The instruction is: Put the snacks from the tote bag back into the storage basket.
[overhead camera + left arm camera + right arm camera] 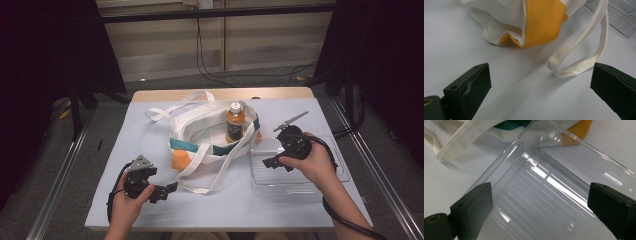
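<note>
Pale grey-blue table top [150, 165] w/ a wood edge at the far side, dark curtains left & right, grey floor w/ cables behind.

Near the table's middle sits a white tote bag [200, 132] w/ teal and orange patches, mouth open upward. An orange drink bottle [235, 121] w/ a white cap stands upright inside it, toward the bag's right side. One strap loops off to the far left; another strap [212, 175] runs down over the bag's front and lies on the table toward the person. In the left gripper view that strap loop [574, 67] lies flat on the table betw. the two jaws but farther out, not touched, w/ the bag's orange corner [541, 25] beyond.

Just right of the bag is a clear plastic tray [280, 182], ribbed floor, its left edge close to or touching the fabric.

Left gripper [165, 191] is low at the near left, well apart from the bag, jaws wide, nothing betw. them. Right gripper [274, 162] hangs over the tray's left part; in the right gripper view its jaws stand wide above the tray floor [544, 202], holding nothing.
</note>
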Action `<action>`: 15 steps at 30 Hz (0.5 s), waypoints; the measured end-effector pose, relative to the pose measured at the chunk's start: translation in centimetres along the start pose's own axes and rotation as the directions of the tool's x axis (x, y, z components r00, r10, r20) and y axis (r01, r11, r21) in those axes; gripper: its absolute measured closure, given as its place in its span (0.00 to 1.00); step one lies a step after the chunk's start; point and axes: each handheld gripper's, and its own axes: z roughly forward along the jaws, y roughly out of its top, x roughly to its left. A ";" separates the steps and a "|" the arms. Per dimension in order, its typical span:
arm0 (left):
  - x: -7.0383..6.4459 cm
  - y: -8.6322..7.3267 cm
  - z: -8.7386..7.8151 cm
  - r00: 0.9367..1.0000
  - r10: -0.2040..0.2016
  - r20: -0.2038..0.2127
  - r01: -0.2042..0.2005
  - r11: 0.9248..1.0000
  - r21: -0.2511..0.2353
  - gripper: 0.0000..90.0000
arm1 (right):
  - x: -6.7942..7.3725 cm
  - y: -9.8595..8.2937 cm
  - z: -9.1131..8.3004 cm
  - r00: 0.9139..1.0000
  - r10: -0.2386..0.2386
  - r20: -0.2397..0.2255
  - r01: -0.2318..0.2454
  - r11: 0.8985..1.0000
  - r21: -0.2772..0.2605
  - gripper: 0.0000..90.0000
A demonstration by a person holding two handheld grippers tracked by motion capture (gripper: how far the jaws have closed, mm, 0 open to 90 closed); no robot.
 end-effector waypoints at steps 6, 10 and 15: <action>0.1 0.1 0.0 1.000 0.002 -0.003 -0.002 1.000 0.002 0.03 | 0.4 1.8 -0.7 1.000 -0.008 0.008 0.008 1.000 0.014 0.07; 0.1 0.2 -0.1 1.000 -0.001 0.001 0.001 1.000 -0.008 0.03 | 0.3 2.8 -0.7 1.000 -0.014 0.000 0.014 1.000 0.022 0.07; 0.2 0.2 -0.1 1.000 -0.006 0.003 0.006 1.000 -0.005 0.03 | 0.3 4.0 -1.0 1.000 -0.006 0.016 0.006 1.000 -0.010 0.08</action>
